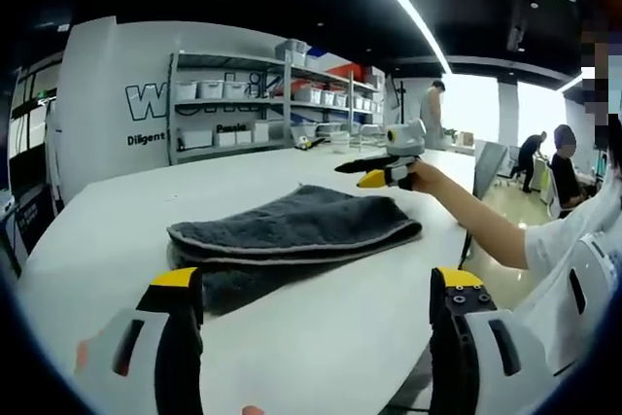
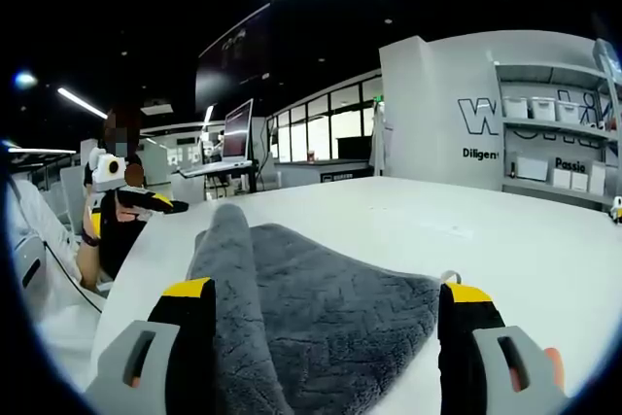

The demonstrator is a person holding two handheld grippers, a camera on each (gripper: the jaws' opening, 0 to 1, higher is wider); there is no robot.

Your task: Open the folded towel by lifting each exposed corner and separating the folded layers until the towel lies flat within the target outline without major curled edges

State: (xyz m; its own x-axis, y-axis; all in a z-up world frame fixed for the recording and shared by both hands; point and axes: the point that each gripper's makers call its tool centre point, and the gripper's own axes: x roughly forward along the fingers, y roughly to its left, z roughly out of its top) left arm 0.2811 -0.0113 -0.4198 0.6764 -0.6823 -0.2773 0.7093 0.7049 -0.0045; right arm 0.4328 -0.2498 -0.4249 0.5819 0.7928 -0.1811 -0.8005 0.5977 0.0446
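"Diligent" on white wall (image 2: 428, 94)

Left hand-held gripper (image 1: 316, 291) with yellow-tipped black jaws spread wide apart, holding nothing, right hand-held gripper (image 2: 326, 303) likewise spread wide, its yellow-and-black jaws seen at the far right in the left gripper view, a bare forearm (image 1: 481, 221) reaching out behind it

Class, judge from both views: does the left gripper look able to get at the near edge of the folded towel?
Probably yes. The left gripper is open, with the towel lying just ahead on the table and nothing between them.
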